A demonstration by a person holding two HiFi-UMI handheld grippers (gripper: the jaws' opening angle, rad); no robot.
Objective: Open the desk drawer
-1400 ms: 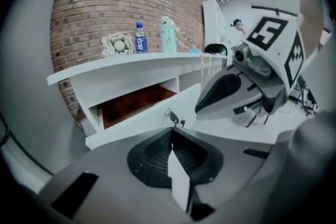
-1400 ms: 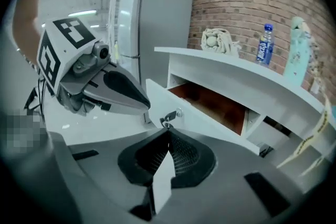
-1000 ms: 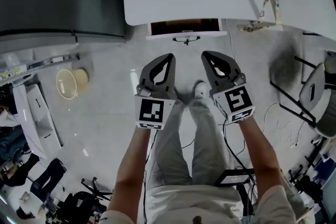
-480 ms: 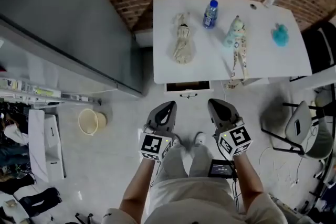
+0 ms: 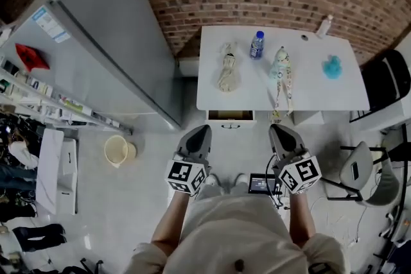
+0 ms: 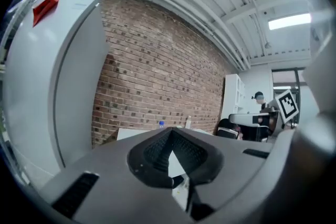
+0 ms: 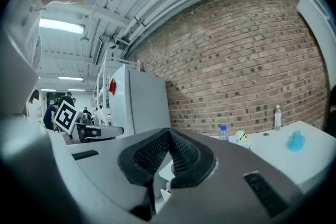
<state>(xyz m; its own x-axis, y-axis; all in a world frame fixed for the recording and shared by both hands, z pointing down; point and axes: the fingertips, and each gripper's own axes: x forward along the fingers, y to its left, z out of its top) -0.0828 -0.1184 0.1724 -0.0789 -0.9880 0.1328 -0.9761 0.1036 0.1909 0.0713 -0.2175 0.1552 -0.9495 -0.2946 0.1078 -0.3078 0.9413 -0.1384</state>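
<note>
A white desk [image 5: 321,96] stands against the brick wall, and its drawer [image 5: 230,116] juts out a little under the front edge, a dark handle on its face. My left gripper [image 5: 200,133] and right gripper [image 5: 278,130] hang side by side well in front of the desk, both shut and empty, apart from the drawer. In the left gripper view the shut left gripper [image 6: 171,131] points nearly level at the wall, with the desk [image 6: 131,132] just over its jaws. The right gripper [image 7: 169,132] likewise faces the desk [image 7: 310,152].
On the desk lie a beige cloth bundle [image 5: 227,70], a water bottle [image 5: 257,45], a doll [image 5: 281,74], a teal toy [image 5: 332,66] and a small bottle [image 5: 324,25]. A grey fridge [image 5: 109,54] stands left, a bucket [image 5: 118,151] on the floor, a chair [image 5: 359,167] right.
Both grippers have risen together, still shut. The head view has pulled up and back: the desk and drawer now look smaller and farther, and the brick wall and fridge have come into sight.
</note>
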